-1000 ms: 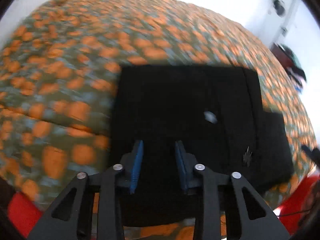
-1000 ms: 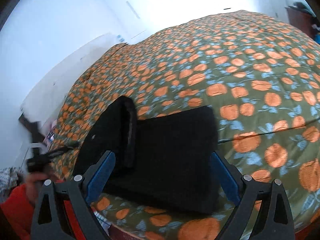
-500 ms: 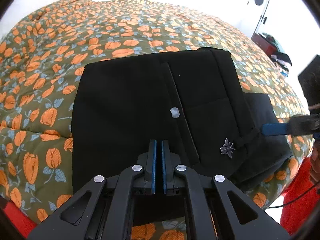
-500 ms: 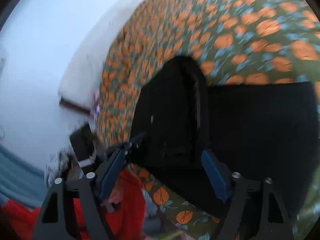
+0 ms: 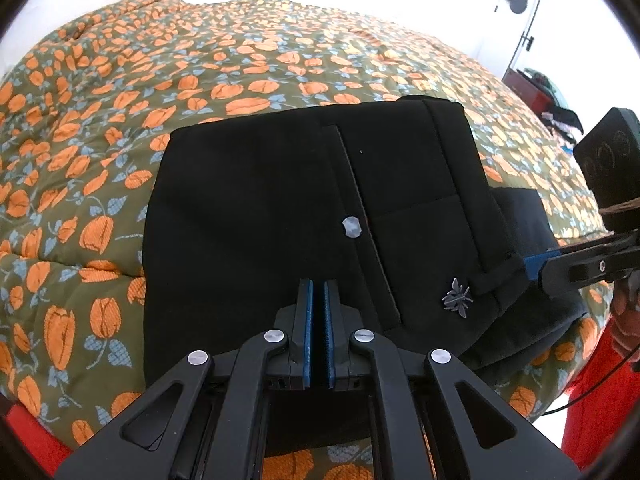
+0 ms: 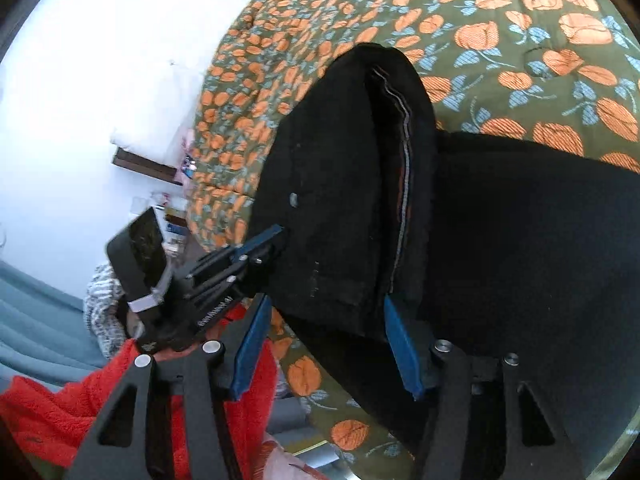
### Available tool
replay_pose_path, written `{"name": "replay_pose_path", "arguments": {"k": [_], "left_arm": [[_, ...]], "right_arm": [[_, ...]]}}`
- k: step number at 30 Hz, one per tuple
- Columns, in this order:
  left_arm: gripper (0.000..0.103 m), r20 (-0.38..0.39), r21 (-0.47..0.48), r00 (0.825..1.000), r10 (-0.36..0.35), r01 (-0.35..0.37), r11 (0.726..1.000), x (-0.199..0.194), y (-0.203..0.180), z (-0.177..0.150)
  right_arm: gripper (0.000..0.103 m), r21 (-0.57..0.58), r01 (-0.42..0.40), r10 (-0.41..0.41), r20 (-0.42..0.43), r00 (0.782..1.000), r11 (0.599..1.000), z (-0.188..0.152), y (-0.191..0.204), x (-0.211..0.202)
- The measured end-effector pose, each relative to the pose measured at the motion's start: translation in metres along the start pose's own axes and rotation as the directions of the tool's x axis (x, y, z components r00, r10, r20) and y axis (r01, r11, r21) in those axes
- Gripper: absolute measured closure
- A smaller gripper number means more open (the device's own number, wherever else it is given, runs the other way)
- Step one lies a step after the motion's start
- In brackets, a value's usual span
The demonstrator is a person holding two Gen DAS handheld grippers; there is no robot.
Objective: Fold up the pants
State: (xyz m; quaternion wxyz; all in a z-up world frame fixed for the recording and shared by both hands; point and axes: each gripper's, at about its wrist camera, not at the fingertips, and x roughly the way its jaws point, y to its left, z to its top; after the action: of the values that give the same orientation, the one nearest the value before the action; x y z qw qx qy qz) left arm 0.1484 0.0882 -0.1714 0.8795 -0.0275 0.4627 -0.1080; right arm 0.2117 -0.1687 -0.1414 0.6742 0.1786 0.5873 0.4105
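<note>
Black pants lie folded into a thick rectangle on the floral bedspread. A grey button and a small metal bee charm show on top. My left gripper hovers over the near edge of the pants with its jaws shut and nothing between them. My right gripper is open, its blue pads straddling the waistband end of the pants. It also shows at the right edge in the left wrist view.
The olive bedspread with orange flowers stretches beyond the pants. The bed's near edge runs just under both grippers. Red clothing is close below. A wall shelf and a white door stand beyond the bed.
My left gripper closed from open and came in over the pants' near edge. My right gripper swung around to the waistband end, still open. The pants stay put.
</note>
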Motion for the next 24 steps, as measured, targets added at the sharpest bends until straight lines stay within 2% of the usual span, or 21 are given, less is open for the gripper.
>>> {"name": "replay_pose_path", "arguments": {"k": [4,7,9,11,12,13,15,17,19,24], "left_arm": [[0.099,0.002,0.001,1.0,0.006,-0.006,1.0,0.001,-0.001,0.0],[0.099,0.001,0.003,1.0,0.015,-0.015,1.0,0.003,-0.001,0.0],[0.096,0.005,0.008,1.0,0.017,-0.017,1.0,0.001,0.001,0.0],[0.078,0.005,0.011,0.999,0.043,-0.043,0.999,-0.006,0.004,0.002],[0.064,0.019,0.005,0.998,0.067,-0.067,0.998,-0.014,0.007,0.003],[0.053,0.063,-0.012,0.994,0.088,-0.087,0.996,-0.027,0.013,0.003],[0.042,0.134,-0.065,0.984,0.12,-0.112,0.992,-0.048,0.028,0.004],[0.041,0.186,-0.149,0.971,0.152,-0.125,0.981,-0.066,0.048,0.006],[0.041,0.204,-0.225,0.964,0.17,-0.123,0.967,-0.076,0.068,0.006],[0.041,0.172,-0.287,0.973,0.156,-0.102,0.952,-0.072,0.085,0.002]], "right_arm": [[0.046,-0.047,0.05,-0.053,-0.058,0.997,0.998,0.007,0.005,0.015],[0.052,-0.036,0.113,-0.116,-0.087,0.989,0.993,0.014,-0.001,0.033],[0.067,-0.045,0.164,-0.168,-0.084,0.982,0.985,0.015,-0.001,0.036],[0.073,-0.05,0.171,-0.174,-0.068,0.982,0.984,0.013,0.002,0.03],[0.078,-0.073,0.181,-0.185,-0.052,0.981,0.981,0.011,0.009,0.023],[0.079,-0.084,0.184,-0.187,-0.035,0.982,0.979,0.011,0.014,0.018],[0.081,-0.097,0.165,-0.161,0.042,0.986,0.982,0.013,0.033,-0.008],[0.083,-0.111,0.147,-0.135,0.105,0.985,0.983,0.015,0.047,-0.031],[0.086,-0.123,0.137,-0.116,0.161,0.98,0.983,0.016,0.058,-0.055],[0.087,-0.109,0.14,-0.106,0.271,0.957,0.984,-0.005,0.064,-0.113]]}}
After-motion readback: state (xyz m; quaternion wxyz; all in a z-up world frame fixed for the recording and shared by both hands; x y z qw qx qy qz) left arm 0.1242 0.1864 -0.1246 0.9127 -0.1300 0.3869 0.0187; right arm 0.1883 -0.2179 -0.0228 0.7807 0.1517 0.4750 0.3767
